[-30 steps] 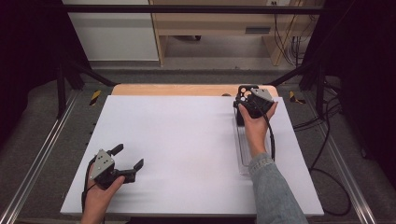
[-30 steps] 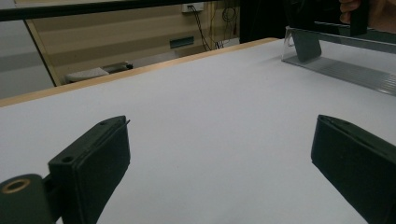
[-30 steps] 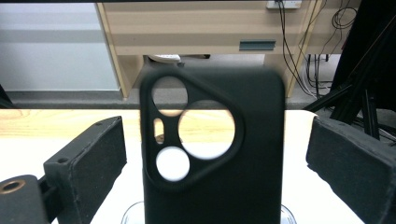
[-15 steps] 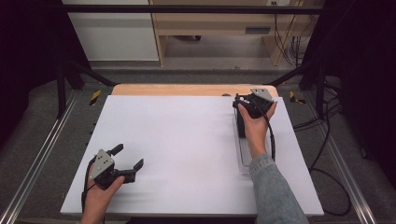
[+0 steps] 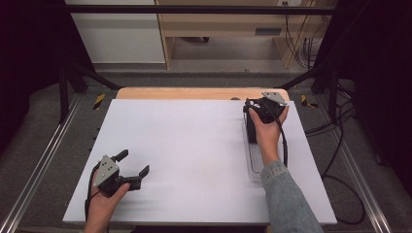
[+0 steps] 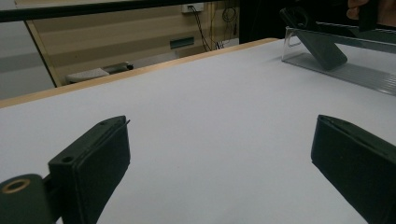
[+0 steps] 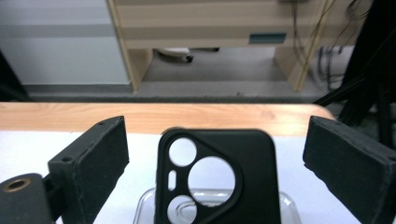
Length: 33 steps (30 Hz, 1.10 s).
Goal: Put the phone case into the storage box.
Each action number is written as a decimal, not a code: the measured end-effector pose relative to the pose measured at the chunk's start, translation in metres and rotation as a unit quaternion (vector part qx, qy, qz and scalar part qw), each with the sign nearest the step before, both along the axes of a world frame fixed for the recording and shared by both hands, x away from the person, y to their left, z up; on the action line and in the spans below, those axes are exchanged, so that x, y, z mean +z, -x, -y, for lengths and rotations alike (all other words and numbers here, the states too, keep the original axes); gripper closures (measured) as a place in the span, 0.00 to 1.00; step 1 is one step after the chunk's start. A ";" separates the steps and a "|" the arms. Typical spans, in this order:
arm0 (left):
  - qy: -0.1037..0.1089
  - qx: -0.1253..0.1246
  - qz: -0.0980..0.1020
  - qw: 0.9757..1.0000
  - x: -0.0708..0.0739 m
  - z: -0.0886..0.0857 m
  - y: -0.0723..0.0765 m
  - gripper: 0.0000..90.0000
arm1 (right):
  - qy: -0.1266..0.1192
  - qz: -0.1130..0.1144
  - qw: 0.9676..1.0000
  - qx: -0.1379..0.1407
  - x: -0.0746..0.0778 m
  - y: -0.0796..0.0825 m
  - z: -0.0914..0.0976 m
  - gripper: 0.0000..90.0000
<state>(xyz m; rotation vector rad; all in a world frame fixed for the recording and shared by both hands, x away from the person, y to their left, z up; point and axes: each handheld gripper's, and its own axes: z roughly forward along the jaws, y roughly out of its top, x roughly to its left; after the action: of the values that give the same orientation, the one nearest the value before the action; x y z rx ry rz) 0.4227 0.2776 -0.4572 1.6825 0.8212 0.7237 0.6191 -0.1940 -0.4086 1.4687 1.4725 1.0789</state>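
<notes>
Two hand-held grippers work over a white bench in the high view. The left hand-held gripper sits low at about 7 o'clock, jaws spread with nothing between them, a grey plate on top. The right hand-held gripper is up at about 2 o'clock, near the far edge, held over the far end of a clear plastic tray that runs along the bench's right side. A black phone case stands in that tray just under the hand; from here I cannot tell how that gripper's jaws stand.

In the left gripper view, the two black jaws stand wide apart over bare white surface. At 1 o'clock, well away, the clear tray shows with the phone case leaning tilted inside it.

In the right gripper view, the jaws are spread, and the phone case stands upright between them, camera cut-outs facing the lens, touching neither pad. Its foot rests in the tray.
</notes>
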 end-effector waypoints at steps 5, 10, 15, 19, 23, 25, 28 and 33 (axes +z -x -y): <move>0.000 0.001 0.000 1.000 0.000 -0.001 0.000 0.05 | -0.010 -0.014 1.000 0.021 -0.001 0.001 0.003 0.07; 0.000 0.001 0.000 1.000 0.000 -0.001 0.000 0.05 | -0.010 -0.013 0.999 0.032 0.001 0.003 0.002 0.06; 0.000 0.001 0.001 1.000 0.000 -0.001 0.000 0.05 | -0.010 -0.019 0.999 0.044 0.002 0.005 0.001 0.06; 0.000 0.001 0.001 1.000 0.000 -0.001 0.000 0.05 | -0.019 -0.021 0.998 0.055 0.003 0.007 0.001 0.06; 0.000 0.001 0.001 1.000 0.000 -0.001 0.000 0.05 | -0.019 -0.021 0.998 0.063 0.004 0.009 -0.001 0.06; 0.000 0.002 0.001 1.000 0.000 -0.001 0.000 0.05 | -0.018 -0.022 0.997 0.069 0.005 0.010 -0.002 0.06; 0.002 0.002 0.002 1.000 0.001 -0.001 0.000 0.05 | -0.031 -0.028 0.996 0.082 0.006 0.011 -0.004 0.06; 0.001 0.002 0.002 1.000 0.001 -0.001 0.000 0.05 | -0.029 -0.033 0.994 0.096 0.007 0.014 -0.005 0.07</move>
<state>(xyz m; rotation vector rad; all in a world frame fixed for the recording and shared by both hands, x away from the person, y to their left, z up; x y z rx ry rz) 0.4224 0.2784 -0.4566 1.6769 0.8219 0.7290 0.6053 -0.1891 -0.4018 1.4377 1.6689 1.2060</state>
